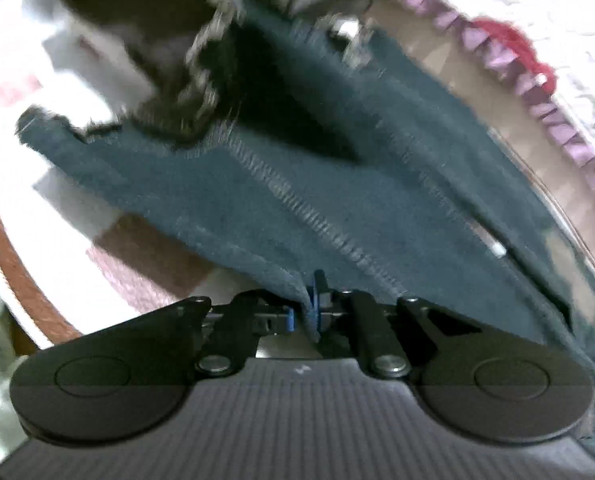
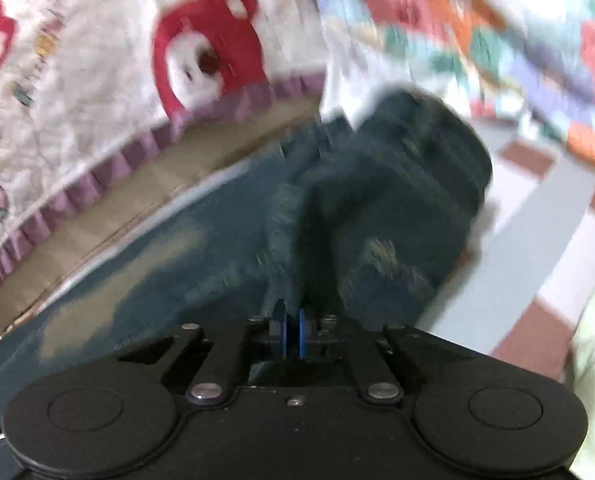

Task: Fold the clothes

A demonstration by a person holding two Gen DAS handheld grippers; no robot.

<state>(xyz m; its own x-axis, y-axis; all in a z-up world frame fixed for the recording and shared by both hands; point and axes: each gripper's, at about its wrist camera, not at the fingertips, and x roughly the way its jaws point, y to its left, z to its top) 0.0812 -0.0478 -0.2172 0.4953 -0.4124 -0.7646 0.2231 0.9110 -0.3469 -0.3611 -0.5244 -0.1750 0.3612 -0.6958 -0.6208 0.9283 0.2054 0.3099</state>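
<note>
Jeans (image 1: 337, 184) of dark blue denim hang stretched between the two claws, and both views are smeared by motion. In the left wrist view the cloth spreads away from the left claw (image 1: 311, 312) as a broad, taut sheet, narrowing down to the blue pads (image 1: 290, 317), which are closed tight on a pinched fold of it. A thick stitched seam (image 1: 297, 196) runs as a pale ribbed line from the pinch toward the far left. Far off, the denim ends in frayed, whitish torn edges (image 1: 207, 60), with a deep dark fold just right of them. A frayed corner sticks out to the left.

In the right wrist view the right claw (image 2: 292, 330) has its two blue pads (image 2: 301, 332) almost together, a thin dark gap between them, clamped on a bunched ridge of the jeans (image 2: 225, 240). Beyond the pads the denim rolls into a thick, rounded bundle (image 2: 409, 184) on the right, while a flatter, faded stretch trails off to the near left.

Under the garment lies a quilted white bedspread (image 2: 77, 92) with a gathered purple frill (image 2: 113, 168) along its edge and a red bear shape (image 2: 209, 48) sewn on. A tan strip of surface (image 2: 145, 200) shows between frill and denim. To the right a checked cloth in white, grey and brick red (image 2: 537, 216) lies flat, and a bright flowered fabric (image 2: 477, 20) fills the far right.
</note>
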